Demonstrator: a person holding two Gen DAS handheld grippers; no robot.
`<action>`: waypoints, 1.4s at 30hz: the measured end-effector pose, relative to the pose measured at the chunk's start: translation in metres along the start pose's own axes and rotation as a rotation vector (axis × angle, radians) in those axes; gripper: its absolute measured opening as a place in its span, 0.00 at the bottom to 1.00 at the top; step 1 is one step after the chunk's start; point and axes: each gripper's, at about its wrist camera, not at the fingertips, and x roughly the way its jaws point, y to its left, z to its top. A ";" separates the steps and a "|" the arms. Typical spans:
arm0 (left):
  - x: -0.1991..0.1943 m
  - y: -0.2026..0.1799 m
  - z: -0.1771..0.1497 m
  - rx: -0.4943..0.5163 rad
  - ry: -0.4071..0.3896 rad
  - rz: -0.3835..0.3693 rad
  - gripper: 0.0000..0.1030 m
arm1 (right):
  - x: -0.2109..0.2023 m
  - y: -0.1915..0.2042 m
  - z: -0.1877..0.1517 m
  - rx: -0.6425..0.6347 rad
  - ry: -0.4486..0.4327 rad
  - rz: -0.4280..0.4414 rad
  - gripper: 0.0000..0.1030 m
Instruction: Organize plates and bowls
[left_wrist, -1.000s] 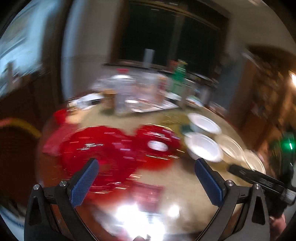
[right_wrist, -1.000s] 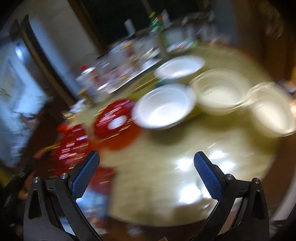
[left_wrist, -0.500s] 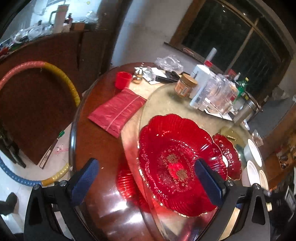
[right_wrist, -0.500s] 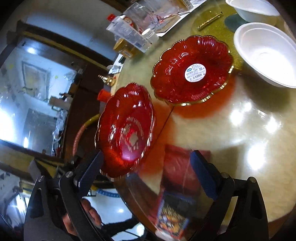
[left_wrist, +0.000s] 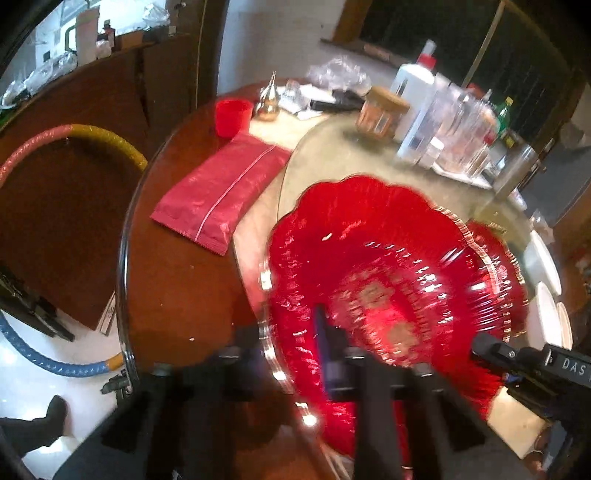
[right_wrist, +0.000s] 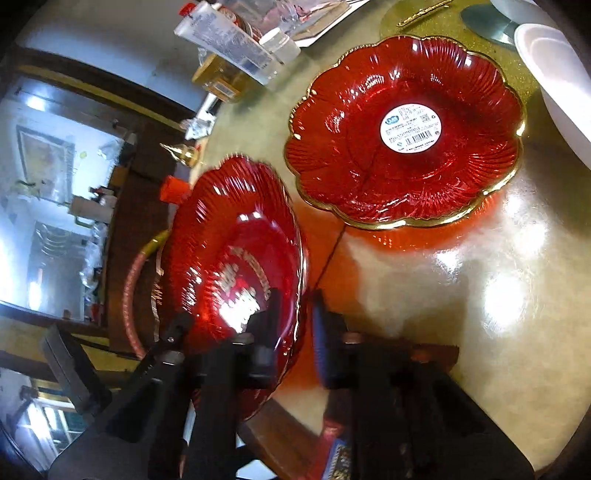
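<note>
Large plate (left_wrist: 388, 295): translucent red, ribbed, scalloped gilt rim, gold motif at centre (blurred). Smaller plate (right_wrist: 406, 129): same red, radiating ribs, gold edge, round white label with barcode. Packet (left_wrist: 221, 192): red, one pale stripe. Cup (left_wrist: 232, 116): plain red. Bowls (left_wrist: 543, 258): white. Gripper pads (right_wrist: 319, 332): blue.

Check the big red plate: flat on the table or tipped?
Tipped. In the right wrist view the big red plate stands steeply on edge, while the smaller red plate lies flat on the table.
</note>
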 end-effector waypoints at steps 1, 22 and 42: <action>0.002 0.002 0.000 -0.010 0.002 -0.023 0.10 | 0.001 0.000 -0.001 -0.007 -0.001 -0.004 0.12; -0.019 0.010 0.009 -0.019 -0.077 0.032 0.10 | 0.009 0.025 0.001 -0.097 -0.030 0.011 0.11; -0.037 0.034 0.015 -0.133 -0.172 0.057 0.71 | -0.033 0.003 0.000 -0.001 -0.072 0.094 0.22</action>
